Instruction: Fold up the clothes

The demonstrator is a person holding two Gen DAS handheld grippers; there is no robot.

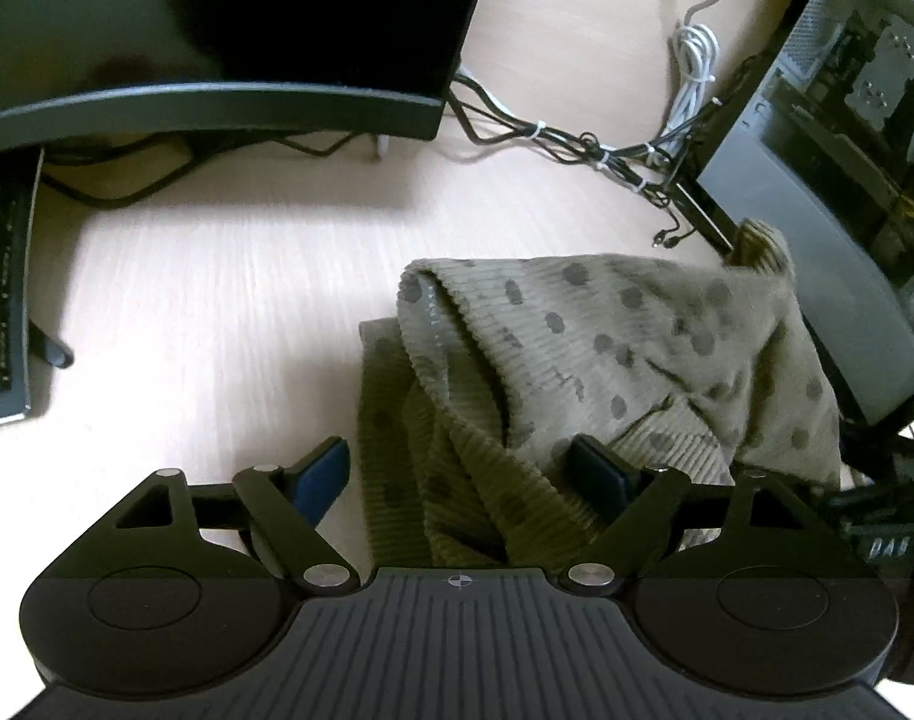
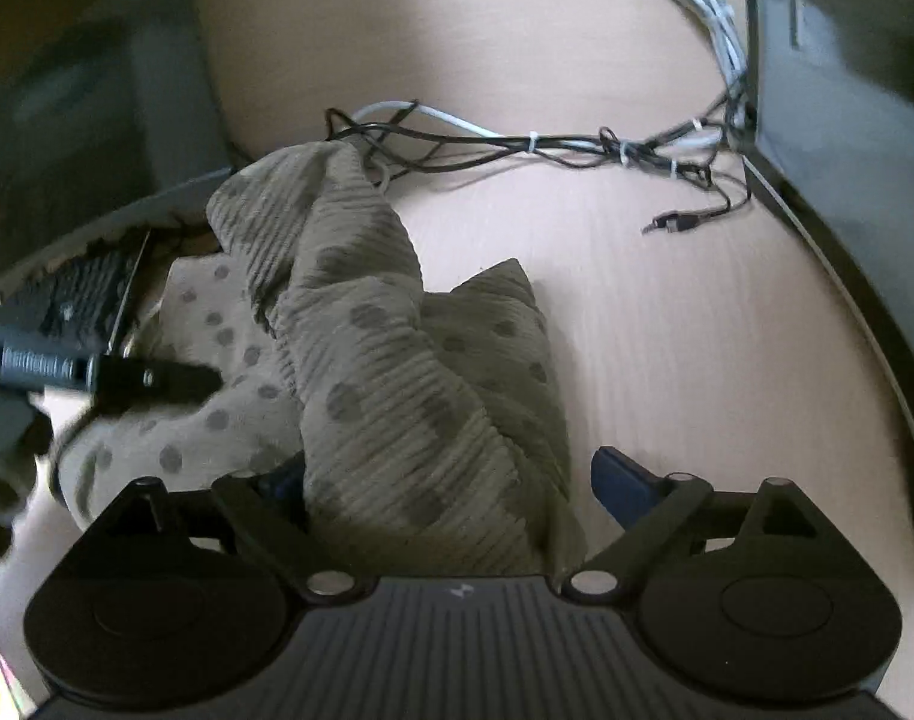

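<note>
The olive-green, dark-dotted ribbed knit garment (image 1: 607,348) lies bunched between both wide-open grippers, left gripper (image 1: 463,474) and right gripper (image 2: 457,480), on the pale wood tabletop (image 1: 217,300).

Soft, even daylight on the pale desk (image 1: 217,300); dim overall, no hard glare. Broad soft shadow under the monitor (image 1: 217,30), spilling forward onto the desk just below its lower edge. Strong fisheye bending: monitor edge bowed, corners black. Left wrist view fairly sharp, slight smear on wood grain. Right wrist view motion-blurred, worst far left of the spotted garment (image 2: 397,372); cables (image 2: 577,144) behind it soft.
</note>
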